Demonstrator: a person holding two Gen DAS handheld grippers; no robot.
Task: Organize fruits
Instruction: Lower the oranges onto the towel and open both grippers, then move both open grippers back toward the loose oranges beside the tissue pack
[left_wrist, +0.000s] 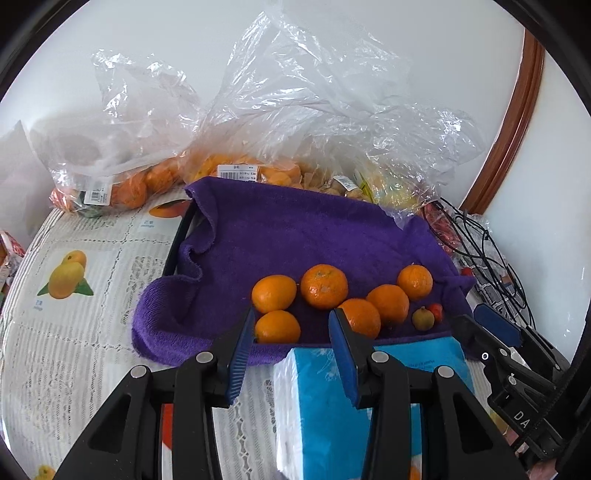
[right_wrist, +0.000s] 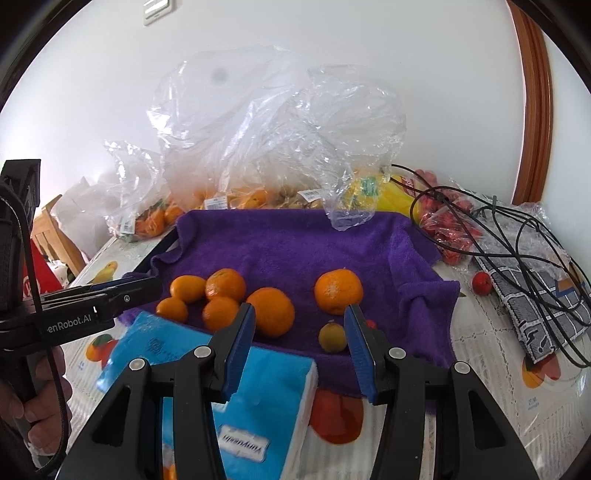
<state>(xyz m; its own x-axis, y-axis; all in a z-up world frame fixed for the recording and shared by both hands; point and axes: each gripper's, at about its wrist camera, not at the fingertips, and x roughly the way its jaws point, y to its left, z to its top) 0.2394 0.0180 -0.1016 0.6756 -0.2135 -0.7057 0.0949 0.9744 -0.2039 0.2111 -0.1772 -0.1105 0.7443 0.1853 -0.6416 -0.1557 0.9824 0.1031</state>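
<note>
Several oranges (left_wrist: 324, 286) lie on a purple towel (left_wrist: 295, 236) spread over a tray; they also show in the right wrist view (right_wrist: 271, 311). A small yellow-green fruit (right_wrist: 332, 336) and a small red fruit (left_wrist: 437, 311) lie at the towel's near right. My left gripper (left_wrist: 291, 325) is open and empty, just short of the nearest oranges. My right gripper (right_wrist: 299, 317) is open and empty, close above the towel's front edge, with the small yellow-green fruit between its fingers' line. Each gripper shows at the edge of the other's view.
A blue tissue pack (right_wrist: 236, 391) lies in front of the towel. Clear plastic bags (left_wrist: 303, 110) with oranges and other fruit stand behind it. Black cables (right_wrist: 517, 236), a bag of red fruit (right_wrist: 447, 229), a loose red fruit (right_wrist: 482, 282) and a patterned pouch (right_wrist: 543, 310) lie at the right.
</note>
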